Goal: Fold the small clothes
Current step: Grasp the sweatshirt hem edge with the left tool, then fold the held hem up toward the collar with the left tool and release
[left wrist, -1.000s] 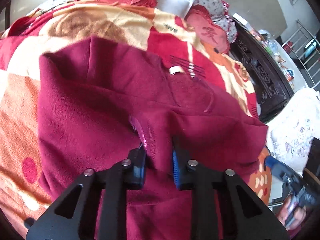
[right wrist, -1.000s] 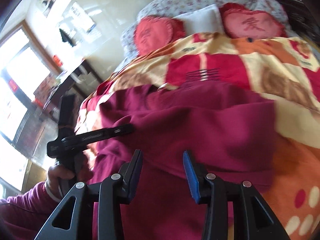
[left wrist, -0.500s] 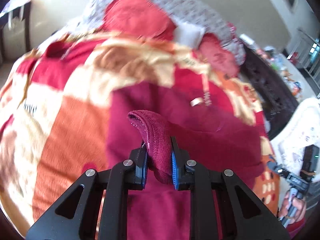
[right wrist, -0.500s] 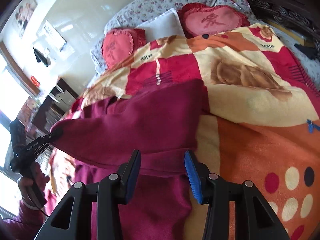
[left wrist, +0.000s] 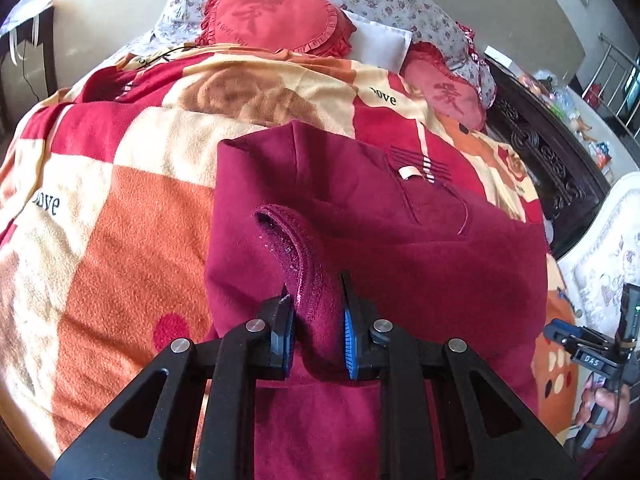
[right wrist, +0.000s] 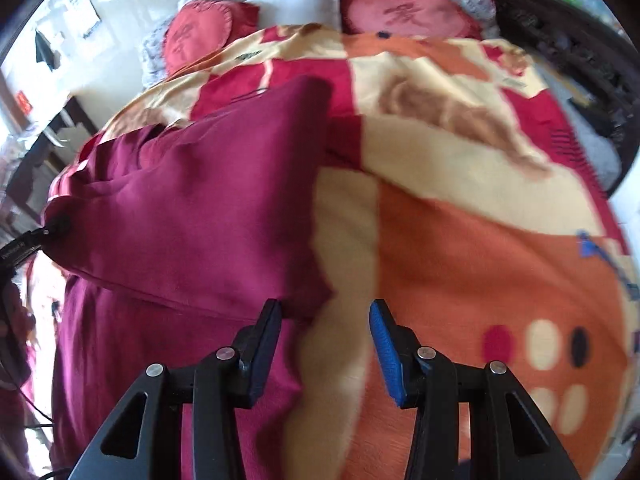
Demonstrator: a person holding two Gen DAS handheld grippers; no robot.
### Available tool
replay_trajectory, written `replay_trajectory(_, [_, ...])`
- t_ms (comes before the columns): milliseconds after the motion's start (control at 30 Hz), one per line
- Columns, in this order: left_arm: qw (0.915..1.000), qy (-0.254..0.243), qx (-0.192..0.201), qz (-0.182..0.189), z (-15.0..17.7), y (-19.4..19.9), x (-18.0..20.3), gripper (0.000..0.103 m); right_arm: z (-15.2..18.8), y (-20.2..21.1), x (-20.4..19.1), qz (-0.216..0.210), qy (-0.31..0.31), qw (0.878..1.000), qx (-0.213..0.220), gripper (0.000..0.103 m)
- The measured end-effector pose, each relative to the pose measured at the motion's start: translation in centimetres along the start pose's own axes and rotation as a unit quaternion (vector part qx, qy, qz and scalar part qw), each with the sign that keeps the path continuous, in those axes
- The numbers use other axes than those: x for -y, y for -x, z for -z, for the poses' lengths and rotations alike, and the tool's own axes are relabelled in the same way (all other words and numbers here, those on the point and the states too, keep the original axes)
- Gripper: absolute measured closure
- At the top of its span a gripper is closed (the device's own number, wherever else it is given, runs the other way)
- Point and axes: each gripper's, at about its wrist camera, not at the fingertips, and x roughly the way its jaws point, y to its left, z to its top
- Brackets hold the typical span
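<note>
A maroon fleece garment (left wrist: 400,248) lies on a patterned blanket (left wrist: 120,240), with one layer folded over across it. My left gripper (left wrist: 316,332) is shut on a ribbed cuff of the garment (left wrist: 296,252), lifting it slightly. In the right wrist view the garment (right wrist: 192,208) fills the left half and the left gripper's tip (right wrist: 48,228) shows at its left corner. My right gripper (right wrist: 324,344) is open and empty, just beyond the garment's right edge, over the blanket (right wrist: 500,260). It also shows at the far right of the left wrist view (left wrist: 588,352).
Two red heart-shaped cushions (left wrist: 276,12) (left wrist: 448,92) and a white pillow (left wrist: 380,40) lie at the head of the bed. A dark carved bedside piece (left wrist: 552,168) stands to the right. A dark table (right wrist: 36,156) stands to the left.
My left gripper has closed on the cuff and drawn it back toward me and left. My right gripper has moved right, off the garment, staying open.
</note>
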Motion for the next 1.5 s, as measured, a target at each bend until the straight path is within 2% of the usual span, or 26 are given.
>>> replay_trajectory(33, [1.0000, 0.003, 0.001, 0.000, -0.1, 0.0, -0.2, 0.085, -0.2, 0.8, 0.2, 0.003, -0.006, 1.000, 0.010, 0.060])
replay_trajectory(67, [1.0000, 0.007, 0.001, 0.000, -0.1, -0.1, -0.2, 0.085, -0.4, 1.4, 0.5, -0.012, -0.016, 1.000, 0.020, 0.060])
replay_trajectory(167, [0.9999, 0.015, -0.002, 0.003, -0.1, -0.1, -0.4, 0.085, -1.6, 2.2, 0.8, -0.090, -0.055, 0.993, 0.045, 0.060])
replay_trajectory(333, [1.0000, 0.007, -0.002, -0.001, -0.1, 0.0, 0.2, 0.085, -5.5, -0.3, 0.2, -0.116, -0.073, 0.988, 0.078, 0.060])
replay_trajectory(400, [1.0000, 0.004, 0.001, 0.001, -0.3, 0.1, 0.6, 0.085, -7.3, -2.6, -0.1, -0.110, -0.072, 0.989, 0.061, 0.060])
replay_trajectory(433, [1.0000, 0.001, 0.003, 0.003, -0.4, 0.2, 0.9, 0.085, -8.2, -3.8, -0.4, -0.105, -0.065, 0.991, 0.050, 0.067])
replay_trajectory(500, [0.9999, -0.010, 0.011, 0.007, -0.8, 0.6, 1.5, 0.085, -8.9, -4.2, -0.8, -0.096, -0.049, 0.992, 0.061, 0.087])
replay_trajectory(533, [0.9996, -0.018, 0.017, 0.010, -1.0, 0.8, 1.8, 0.085, -9.0, -3.8, -1.0, -0.093, -0.038, 0.993, 0.066, 0.089])
replay_trajectory(667, [0.9990, -0.036, 0.027, -0.001, -1.2, 0.2, 2.3, 0.085, -8.9, -2.9, -0.6, -0.063, -0.025, 0.995, 0.080, 0.090])
replay_trajectory(800, [0.9994, -0.019, -0.012, -0.028, -0.3, -2.5, 0.7, 0.085, -8.5, -4.4, 1.9, -0.043, -0.077, 0.993, 0.084, 0.090])
replay_trajectory(867, [0.9994, -0.011, -0.020, -0.027, 0.1, -2.5, 0.0, 0.084, -8.3, -5.2, 2.8, -0.064, -0.098, 0.991, 0.073, 0.090])
replay_trajectory(900, [0.9994, -0.009, -0.019, -0.028, 0.2, -2.3, -0.4, 0.078, -8.2, -4.9, 3.0, -0.066, -0.101, 0.990, 0.077, 0.090])
replay_trajectory(933, [0.9993, -0.006, -0.016, -0.035, 0.3, -1.9, -0.8, 0.073, -8.0, -4.0, 2.9, -0.067, -0.096, 0.990, 0.084, 0.090])
replay_trajectory(1033, [0.9992, 0.002, -0.009, -0.038, 0.2, -0.6, -1.6, 0.070, -7.5, -1.3, 2.0, -0.052, -0.076, 0.992, 0.088, 0.090])
replay_trajectory(1133, [0.9990, 0.003, 0.006, -0.043, 0.1, 0.8, -1.7, 0.069, -6.2, 1.1, 0.1, -0.081, -0.041, 0.992, 0.093, 0.090])
replay_trajectory(1167, [0.9991, 0.000, 0.012, -0.042, 0.2, 1.2, -1.5, 0.067, -5.7, 1.5, -0.8, -0.084, -0.027, 0.992, 0.090, 0.090])
replay_trajectory(1233, [0.9989, -0.005, 0.020, -0.042, 0.1, 1.5, -1.2, 0.054, -4.6, 1.6, -2.1, -0.081, -0.007, 0.994, 0.078, 0.090])
replay_trajectory(1333, [0.9987, -0.009, 0.015, -0.048, 0.5, 0.8, -0.9, 0.053, -3.1, 0.6, -2.9, -0.085, -0.003, 0.995, 0.056, 0.090])
replay_trajectory(1400, [0.9975, -0.016, 0.001, -0.070, 0.8, -0.3, -0.8, 0.053, -2.2, -0.5, -3.1, -0.066, 0.003, 0.997, 0.041, 0.090])
replay_trajectory(1500, [0.9959, -0.012, -0.024, -0.087, 1.1, -2.2, -1.2, 0.053, -1.0, -2.5, -3.4, -0.010, 0.031, 0.999, 0.017, 0.090])
